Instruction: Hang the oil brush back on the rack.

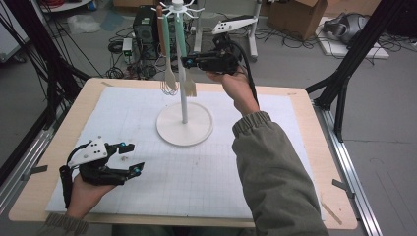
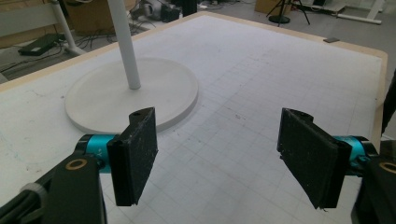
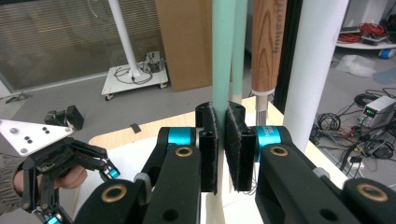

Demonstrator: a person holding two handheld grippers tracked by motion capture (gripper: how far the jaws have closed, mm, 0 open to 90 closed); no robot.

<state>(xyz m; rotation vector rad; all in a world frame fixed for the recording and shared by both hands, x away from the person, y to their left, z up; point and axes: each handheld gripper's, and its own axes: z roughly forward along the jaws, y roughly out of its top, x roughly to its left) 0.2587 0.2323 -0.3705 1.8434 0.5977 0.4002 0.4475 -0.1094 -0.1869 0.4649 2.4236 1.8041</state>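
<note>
Right claw (image 3: 221,140) clamped on the mint spatula's (image 1: 183,44) slim handle — light, stiff, likely slick; grip mid-handle. Left claw (image 2: 224,154) rests apart.

Grey floor (image 1: 295,64) around the table; tangled cables (image 1: 118,54) at eleven o'clock; cardboard box (image 1: 295,17) at one o'clock; black frame struts (image 1: 354,54) at two o'clock.

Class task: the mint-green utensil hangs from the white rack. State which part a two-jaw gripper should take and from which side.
Grip the mint-green utensil on its straight, slim handle, level from the side away from the pole. It hangs upright, and the right gripper already pinches it there.
</note>
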